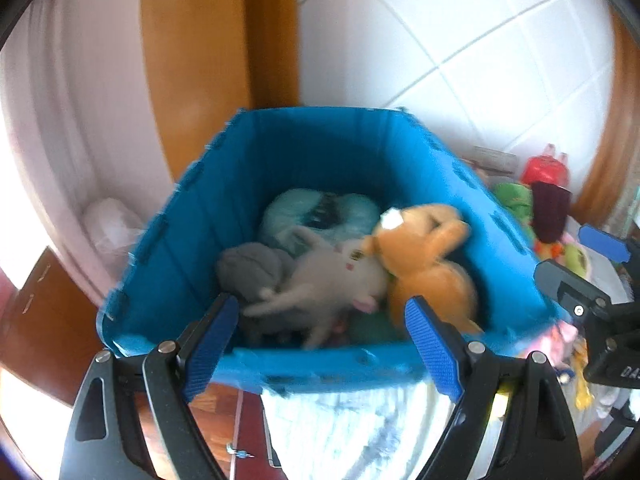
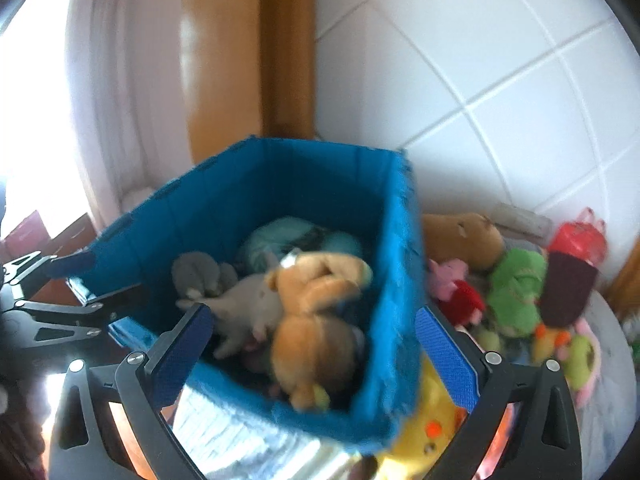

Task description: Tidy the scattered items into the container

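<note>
Our left gripper (image 1: 322, 350) and right gripper (image 2: 314, 354), black angular linkage arms, silver round screws at the pivots, ribbed blue pads (image 1: 210, 354) lining our fingers

The left gripper (image 1: 324, 346) (jaws spread, holding nothing) hangs over the blue bin (image 1: 192, 240) of plush toys (image 1: 428, 264).

This is a home, most likely a child's bedroom or playroom. A blue fabric bin (image 1: 280, 152) full of plush animals sits on a pale bedcover (image 2: 608, 408), with more soft toys (image 2: 516, 292) heaped beside it. Behind are a white tiled wall (image 2: 500, 60), a varnished wooden frame (image 1: 192, 60), a pale curtain (image 1: 72, 92) and a reddish wooden floor (image 1: 48, 320).
</note>
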`<state>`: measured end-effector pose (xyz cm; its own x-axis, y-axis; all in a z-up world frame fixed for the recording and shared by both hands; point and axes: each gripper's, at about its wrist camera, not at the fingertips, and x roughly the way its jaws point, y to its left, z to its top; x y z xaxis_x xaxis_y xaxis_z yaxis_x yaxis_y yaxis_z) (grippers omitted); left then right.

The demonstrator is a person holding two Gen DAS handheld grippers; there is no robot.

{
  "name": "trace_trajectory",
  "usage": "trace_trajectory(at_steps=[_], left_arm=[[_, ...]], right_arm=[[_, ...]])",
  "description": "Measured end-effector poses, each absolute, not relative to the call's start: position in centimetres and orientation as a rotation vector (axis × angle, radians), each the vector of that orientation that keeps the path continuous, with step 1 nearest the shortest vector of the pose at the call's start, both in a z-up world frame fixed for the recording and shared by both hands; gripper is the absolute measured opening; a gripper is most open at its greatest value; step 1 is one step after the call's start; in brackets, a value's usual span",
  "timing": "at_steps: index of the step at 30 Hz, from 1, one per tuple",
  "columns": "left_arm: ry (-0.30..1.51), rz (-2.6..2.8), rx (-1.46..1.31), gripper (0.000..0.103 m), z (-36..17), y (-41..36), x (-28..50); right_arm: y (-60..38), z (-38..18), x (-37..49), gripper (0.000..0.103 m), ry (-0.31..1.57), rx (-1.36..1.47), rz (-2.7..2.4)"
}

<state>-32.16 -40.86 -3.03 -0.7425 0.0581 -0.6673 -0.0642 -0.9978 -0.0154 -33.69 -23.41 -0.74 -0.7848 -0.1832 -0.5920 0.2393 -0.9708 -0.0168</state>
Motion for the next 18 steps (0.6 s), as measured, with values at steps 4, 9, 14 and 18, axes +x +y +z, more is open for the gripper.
trace_trajectory(at_steps=[4, 9, 14, 18], left_arm=[[0.07, 2.874, -1.03, 0.086, -3.9, -38.2, -29.2], [0.088, 2.814, -1.027, 0.086, -5.5, -34.0, -25.3], [0.089, 2.81, -1.04, 0.086, -6.9, -28.7, -21.3], [0.028, 2.813, -1.06, 0.086, -7.5, -23.9, -18.2]], right_arm=[[-20.8, -1.6, -29.9, 0.103, 0.114, 0.88, -2.861], [-16.6, -3.2, -24.3, 0.103, 0.039, 0.863, -2.93], [-11.3, -4.8, -19.8, 0.103, 0.049, 0.908, -2.942], [-6.1, -5.6, -16.8, 0.103, 0.068, 0.942, -2.929]])
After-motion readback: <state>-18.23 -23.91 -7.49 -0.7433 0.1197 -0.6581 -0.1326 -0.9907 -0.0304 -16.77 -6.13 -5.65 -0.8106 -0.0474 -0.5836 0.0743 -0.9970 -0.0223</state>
